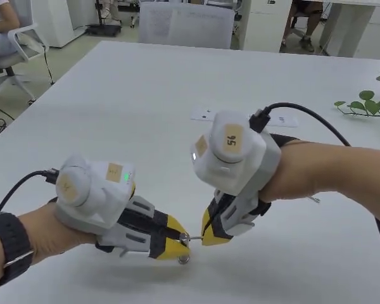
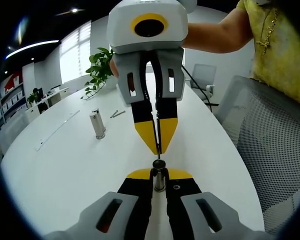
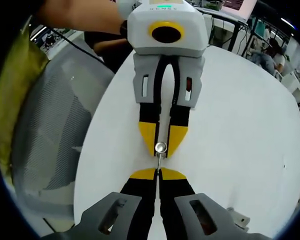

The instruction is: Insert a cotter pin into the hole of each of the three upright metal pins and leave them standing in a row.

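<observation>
Clamping metal pin (image 2: pixel 160 180) steady in left fingers (image 2: pixel 137 175), aligning cotter pin (image 3: pixel 159 160), pinched by right fingers (image 3: pixel 142 174), from twelve o'clock for insertion.

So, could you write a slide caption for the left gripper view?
Left gripper holds a metal pin, the right gripper points a cotter pin at it, other pins stand behind.

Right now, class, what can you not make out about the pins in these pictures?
- Head view: the hole in the metal pin, hidden by the left gripper.
- Right gripper view: whether the cotter pin is in the hole; too small.
- Left gripper view: whether the two far pins carry cotter pins; too small.
</observation>
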Available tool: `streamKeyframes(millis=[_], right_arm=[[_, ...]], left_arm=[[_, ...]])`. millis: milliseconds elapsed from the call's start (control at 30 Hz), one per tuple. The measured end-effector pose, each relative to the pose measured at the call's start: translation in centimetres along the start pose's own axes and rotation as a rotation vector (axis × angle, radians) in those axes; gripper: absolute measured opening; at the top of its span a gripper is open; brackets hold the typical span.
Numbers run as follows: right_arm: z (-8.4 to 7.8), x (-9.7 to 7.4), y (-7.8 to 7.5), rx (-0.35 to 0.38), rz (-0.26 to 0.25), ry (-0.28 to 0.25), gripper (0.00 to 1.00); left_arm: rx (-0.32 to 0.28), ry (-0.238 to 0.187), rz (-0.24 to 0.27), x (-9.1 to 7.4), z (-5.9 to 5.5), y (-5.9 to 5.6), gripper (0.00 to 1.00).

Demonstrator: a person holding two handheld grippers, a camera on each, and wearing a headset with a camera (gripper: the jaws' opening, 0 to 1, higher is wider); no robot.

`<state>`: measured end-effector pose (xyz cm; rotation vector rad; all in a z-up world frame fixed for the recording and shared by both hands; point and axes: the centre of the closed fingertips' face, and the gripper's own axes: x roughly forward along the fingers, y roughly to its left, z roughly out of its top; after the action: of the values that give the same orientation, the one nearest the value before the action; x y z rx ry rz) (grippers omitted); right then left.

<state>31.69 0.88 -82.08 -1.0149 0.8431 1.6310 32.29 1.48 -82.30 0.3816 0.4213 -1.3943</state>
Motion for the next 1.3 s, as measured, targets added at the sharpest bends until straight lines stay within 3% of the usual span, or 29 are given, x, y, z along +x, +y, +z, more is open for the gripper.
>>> streamKeyframes(millis=[1300], right_arm=[[1.1, 0.5, -0.2, 0.018, 0.010, -0.017, 0.05]], left_arm=[[0.002, -0.002, -0.007, 0.2, 0.1, 0.1, 0.07]])
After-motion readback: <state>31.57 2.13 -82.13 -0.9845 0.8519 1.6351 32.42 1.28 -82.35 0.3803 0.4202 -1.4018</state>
